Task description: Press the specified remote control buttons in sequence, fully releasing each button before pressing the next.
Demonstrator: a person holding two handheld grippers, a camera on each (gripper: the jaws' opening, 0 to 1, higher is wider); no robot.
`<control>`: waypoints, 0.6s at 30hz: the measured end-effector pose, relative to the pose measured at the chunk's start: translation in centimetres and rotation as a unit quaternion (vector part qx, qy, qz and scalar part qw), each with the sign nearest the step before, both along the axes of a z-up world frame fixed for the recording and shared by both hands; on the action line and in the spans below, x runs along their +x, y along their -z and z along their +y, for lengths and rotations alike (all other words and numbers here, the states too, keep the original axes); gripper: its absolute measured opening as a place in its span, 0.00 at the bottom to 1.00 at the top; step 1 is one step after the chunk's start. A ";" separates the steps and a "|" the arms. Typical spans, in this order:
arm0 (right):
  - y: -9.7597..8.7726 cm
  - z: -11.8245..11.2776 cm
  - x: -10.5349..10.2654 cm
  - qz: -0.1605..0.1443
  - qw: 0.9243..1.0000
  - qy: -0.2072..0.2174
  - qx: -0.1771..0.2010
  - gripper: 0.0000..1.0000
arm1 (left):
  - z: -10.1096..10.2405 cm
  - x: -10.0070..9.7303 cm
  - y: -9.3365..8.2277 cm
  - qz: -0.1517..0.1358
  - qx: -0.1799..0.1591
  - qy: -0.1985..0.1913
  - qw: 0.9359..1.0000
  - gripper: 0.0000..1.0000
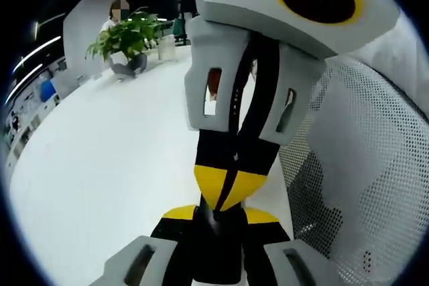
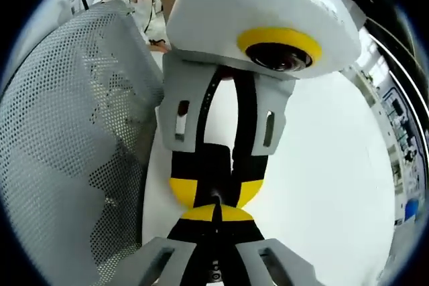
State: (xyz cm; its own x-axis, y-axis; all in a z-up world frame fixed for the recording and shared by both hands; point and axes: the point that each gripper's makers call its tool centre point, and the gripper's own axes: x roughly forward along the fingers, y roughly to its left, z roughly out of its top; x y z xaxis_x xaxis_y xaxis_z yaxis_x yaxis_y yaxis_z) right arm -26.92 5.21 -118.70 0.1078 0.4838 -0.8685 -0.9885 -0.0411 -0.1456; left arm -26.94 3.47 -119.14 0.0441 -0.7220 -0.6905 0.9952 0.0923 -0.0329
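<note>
A white tabletop [image 1: 100,185] is spread over the left and middle of the left gripper view. A grey mesh chair back [image 1: 362,165] is seen at the right edge of that view and at the left of the right gripper view.

The left gripper [image 1: 218,218] rises from the bottom centre, its jaws brought together with no gap and nothing between them. The right gripper [image 1: 228,189] comes down from the top of the frame, its jaws likewise closed on nothing. The two sets of yellow tips are met nose to nose on one line. A potted plant [image 1: 124,35] is seen in the upper left.

Where the remote control lies, and how its long axis runs, cannot be told. It is therefore judged that the nearer gripper cannot be named until the jaws are turned away from each other.
</note>
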 end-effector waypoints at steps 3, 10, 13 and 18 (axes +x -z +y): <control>0.0 0.0 -0.2 -0.009 1.000 -0.016 0.005 0.00 | 0.0 0.0 0.0 -0.001 0.002 0.002 1.000 0.23; 0.0 0.5 -0.6 -0.009 0.999 -0.046 0.003 0.00 | 0.0 0.0 0.0 -0.003 0.001 0.002 1.000 0.23; 0.0 0.7 -0.5 -0.003 0.999 -0.042 0.001 0.00 | 0.0 -0.1 0.0 -0.003 0.000 0.002 1.000 0.23; 0.2 1.1 -0.2 -0.023 0.997 -0.070 -0.011 0.00 | 0.0 -0.1 0.0 -0.003 0.004 0.002 1.000 0.23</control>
State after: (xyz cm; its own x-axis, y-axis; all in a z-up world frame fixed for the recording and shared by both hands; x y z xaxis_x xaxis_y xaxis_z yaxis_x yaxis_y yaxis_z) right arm -27.10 6.36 -118.89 0.0800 0.4784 -0.8745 -0.9650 -0.1825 -0.1882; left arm -26.99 3.46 -119.16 0.0458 -0.7159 -0.6967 0.9957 0.0893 -0.0262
